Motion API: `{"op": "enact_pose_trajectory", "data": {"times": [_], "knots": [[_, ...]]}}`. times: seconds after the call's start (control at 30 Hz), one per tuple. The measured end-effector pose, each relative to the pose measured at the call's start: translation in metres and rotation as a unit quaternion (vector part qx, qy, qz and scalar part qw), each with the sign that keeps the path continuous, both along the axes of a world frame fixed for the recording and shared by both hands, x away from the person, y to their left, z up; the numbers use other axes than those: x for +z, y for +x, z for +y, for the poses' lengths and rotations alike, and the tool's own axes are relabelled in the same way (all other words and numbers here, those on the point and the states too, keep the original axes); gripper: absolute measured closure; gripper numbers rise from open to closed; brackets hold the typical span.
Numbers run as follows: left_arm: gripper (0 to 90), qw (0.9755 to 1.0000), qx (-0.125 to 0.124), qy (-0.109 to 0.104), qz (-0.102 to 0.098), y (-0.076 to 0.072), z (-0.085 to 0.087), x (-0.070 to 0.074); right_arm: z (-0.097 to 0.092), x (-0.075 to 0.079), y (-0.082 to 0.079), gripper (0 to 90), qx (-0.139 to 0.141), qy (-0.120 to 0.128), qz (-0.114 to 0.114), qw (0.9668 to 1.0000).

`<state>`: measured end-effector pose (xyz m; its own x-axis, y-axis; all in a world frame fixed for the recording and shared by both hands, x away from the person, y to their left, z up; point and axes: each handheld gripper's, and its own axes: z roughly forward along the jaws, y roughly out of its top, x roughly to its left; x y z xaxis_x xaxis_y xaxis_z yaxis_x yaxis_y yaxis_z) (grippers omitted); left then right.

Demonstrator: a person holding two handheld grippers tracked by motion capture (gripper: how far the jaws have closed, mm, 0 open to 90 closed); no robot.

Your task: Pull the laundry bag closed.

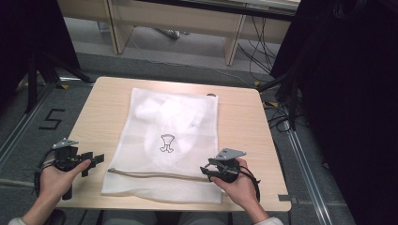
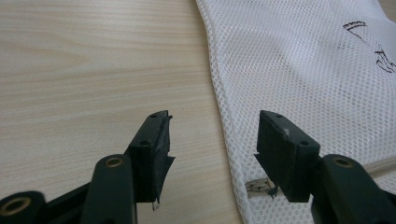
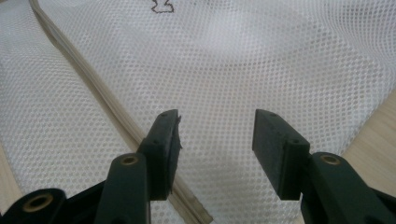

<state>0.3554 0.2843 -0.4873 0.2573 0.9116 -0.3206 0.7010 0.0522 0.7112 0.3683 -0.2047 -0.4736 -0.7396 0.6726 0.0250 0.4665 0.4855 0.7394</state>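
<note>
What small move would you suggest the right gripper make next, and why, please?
Probably ease the right gripper slightly toward the beige zipper and close on its near end. Its jaws stand open above the white mesh bag, holding nothing, with the zipper just beside one jaw. The left gripper, also open, straddles the bag's edge.

There is one table [image 1: 89, 126]. On it lies one white net bag [image 1: 187, 140]. The bag has one zip [image 1: 155, 175] and one small black drawing [image 1: 167, 143]. Something white [image 1: 164, 112] is inside the bag, but how many pieces cannot be told. There are two grippers, a left one [image 1: 96, 161] and a right one [image 1: 206, 169], each with two jaws. Two hands hold them, a left hand [image 1: 56, 180] and a right hand [image 1: 239, 185].
</note>
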Motion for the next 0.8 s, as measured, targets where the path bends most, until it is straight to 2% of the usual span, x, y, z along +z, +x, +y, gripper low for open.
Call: {"op": "enact_pose_trajectory", "data": {"times": [0.07, 0.2, 0.27, 0.37, 0.4, 0.5, 0.57, 0.6, 0.63, 0.77, 0.8], "knots": [[43.8, 1.0000, 0.001, 0.000, 0.000, 0.000, 0.000, 0.000, 0.001, 0.000, 0.001, 52.9, 0.008, 0.004, 0.006, 0.9999], [43.9, 0.9999, -0.003, 0.014, 0.003, 0.000, 0.002, 0.001, 0.008, 0.000, -0.002, 57.7, 0.020, 0.006, -0.005, 0.9998], [44.0, 0.9999, 0.009, 0.006, -0.001, 0.000, -0.001, 0.000, 0.013, 0.000, -0.003, 60.6, 0.029, 0.009, -0.004, 0.9995], [44.3, 0.9998, -0.003, 0.019, 0.004, 0.000, 0.001, 0.001, 0.021, 0.003, -0.005, 62.2, 0.041, 0.014, -0.005, 0.9991], [44.4, 0.9998, -0.001, 0.017, 0.002, 0.001, 0.001, 0.001, 0.025, 0.003, -0.005, 62.5, 0.051, 0.006, -0.016, 0.9986], [44.4, 0.9999, 0.005, 0.009, 0.001, 0.001, -0.002, 0.000, 0.030, 0.002, -0.006, 62.8, 0.059, 0.003, -0.012, 0.9982], [44.6, 0.9999, 0.005, 0.010, -0.001, 0.002, -0.003, 0.000, 0.035, 0.001, -0.007, 63.3, 0.075, 0.008, -0.009, 0.9971], [44.6, 0.9999, 0.006, 0.010, -0.001, 0.002, -0.003, 0.000, 0.037, 0.002, -0.008, 64.1, 0.069, 0.010, -0.015, 0.9974], [44.7, 0.9998, -0.003, 0.021, 0.003, 0.002, -0.001, 0.001, 0.040, 0.003, -0.009, 64.6, 0.072, 0.009, -0.017, 0.9972], [45.2, 0.9998, -0.003, 0.019, 0.003, 0.003, -0.002, 0.000, 0.061, 0.003, -0.011, 66.8, 0.094, 0.013, -0.020, 0.9953], [45.8, 0.9996, -0.007, 0.026, 0.006, 0.003, -0.002, 0.000, 0.066, 0.003, -0.011, 67.2, 0.103, 0.011, -0.020, 0.9944]]}}
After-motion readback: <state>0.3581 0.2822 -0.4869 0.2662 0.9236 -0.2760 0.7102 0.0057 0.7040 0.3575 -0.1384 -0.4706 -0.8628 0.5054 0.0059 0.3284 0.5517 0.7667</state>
